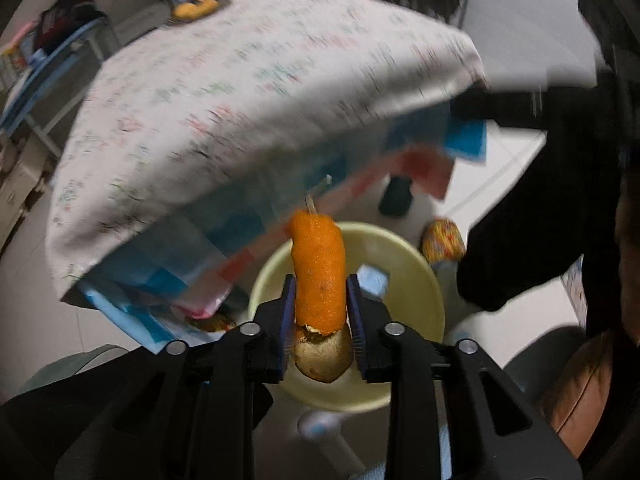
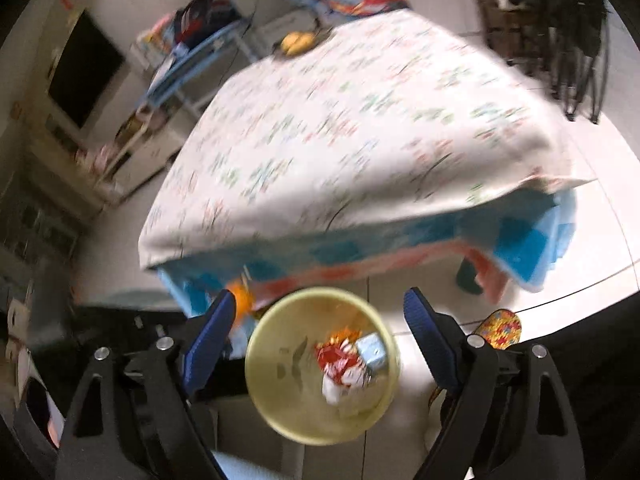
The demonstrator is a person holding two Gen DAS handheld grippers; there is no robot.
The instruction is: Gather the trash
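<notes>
Trash mostly binned; one orange peel (image 1: 319, 270) left.
Left gripper (image 1: 320, 304) hangs over the yellow bin (image 2: 256, 364), jaws around the peel; wrappers (image 2: 344, 360) lie inside, right gripper (image 2: 318, 340) jaws apart, empty; surface (image 2: 360, 120) looks cleared.

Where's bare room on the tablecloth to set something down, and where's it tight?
Tablecloth is bare across the middle and near edge; only a yellow item sits at the far corner. Tight: yellow bin by the table edge, with wrappers inside.

Pitted, matt orange peel (image 1: 319, 268); smooth yellow bin (image 1: 424, 280) — probably plastic; printed cloth tablecloth (image 1: 256, 92).
</notes>
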